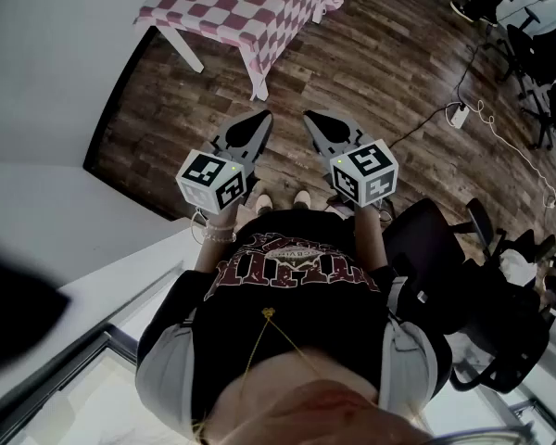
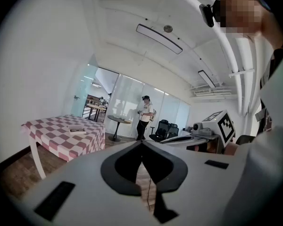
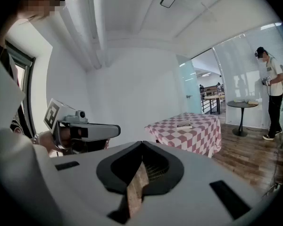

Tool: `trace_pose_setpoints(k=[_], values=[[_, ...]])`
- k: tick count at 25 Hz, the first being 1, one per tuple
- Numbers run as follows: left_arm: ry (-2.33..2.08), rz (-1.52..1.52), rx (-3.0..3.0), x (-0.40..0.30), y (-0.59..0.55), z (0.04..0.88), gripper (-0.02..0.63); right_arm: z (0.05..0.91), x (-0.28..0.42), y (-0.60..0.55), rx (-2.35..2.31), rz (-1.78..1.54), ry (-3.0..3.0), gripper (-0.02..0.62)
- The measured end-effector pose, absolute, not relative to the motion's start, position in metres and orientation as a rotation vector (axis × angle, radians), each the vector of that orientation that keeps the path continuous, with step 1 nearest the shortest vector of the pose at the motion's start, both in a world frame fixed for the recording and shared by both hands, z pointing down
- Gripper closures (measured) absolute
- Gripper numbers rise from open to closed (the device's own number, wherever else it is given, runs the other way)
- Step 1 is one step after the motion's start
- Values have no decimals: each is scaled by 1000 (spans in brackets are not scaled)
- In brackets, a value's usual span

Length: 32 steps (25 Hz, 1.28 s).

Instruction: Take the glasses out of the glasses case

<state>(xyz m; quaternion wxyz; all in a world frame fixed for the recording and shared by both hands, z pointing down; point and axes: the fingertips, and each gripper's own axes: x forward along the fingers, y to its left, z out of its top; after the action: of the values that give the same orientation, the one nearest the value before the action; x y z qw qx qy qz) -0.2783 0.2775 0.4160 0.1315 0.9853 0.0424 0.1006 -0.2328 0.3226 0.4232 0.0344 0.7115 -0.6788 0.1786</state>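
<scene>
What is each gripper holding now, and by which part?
Nothing is held. The left gripper and the right gripper both have jaws together with nothing between them, away from the table.

I stood on a dark plank floor (image 1: 380, 72) beside white walls (image 1: 46, 54); a checked-cloth tabletop (image 1: 250, 12) ahead, strip lights (image 2: 159, 38) overhead, glass partitions (image 2: 127, 102) beyond.
</scene>
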Motion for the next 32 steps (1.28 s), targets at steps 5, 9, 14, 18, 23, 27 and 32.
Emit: trace_pose_setpoints(k=[5, 9, 14, 18, 23, 27, 32], values=[[126, 291, 2855, -268, 281, 417, 607, 424, -223, 326, 2183, 548, -2090, 575], [144, 293, 2840, -259, 285, 420, 607, 424, -213, 329, 2190, 540, -2101, 575], [129, 291, 2826, -249, 288, 422, 607, 427, -199, 335, 2171, 555, -2116, 575], [90, 283, 2829, -243, 287, 423, 607, 429, -190, 339, 2160, 562, -2132, 575], [48, 280, 2827, -240, 281, 424, 607, 432, -183, 337, 2134, 585, -2163, 575], [57, 296, 2821, -232, 268, 428, 607, 435, -175, 324, 2117, 598, -2171, 574], [105, 276, 2829, -215, 244, 424, 607, 435, -160, 302, 2151, 594, -2147, 574]])
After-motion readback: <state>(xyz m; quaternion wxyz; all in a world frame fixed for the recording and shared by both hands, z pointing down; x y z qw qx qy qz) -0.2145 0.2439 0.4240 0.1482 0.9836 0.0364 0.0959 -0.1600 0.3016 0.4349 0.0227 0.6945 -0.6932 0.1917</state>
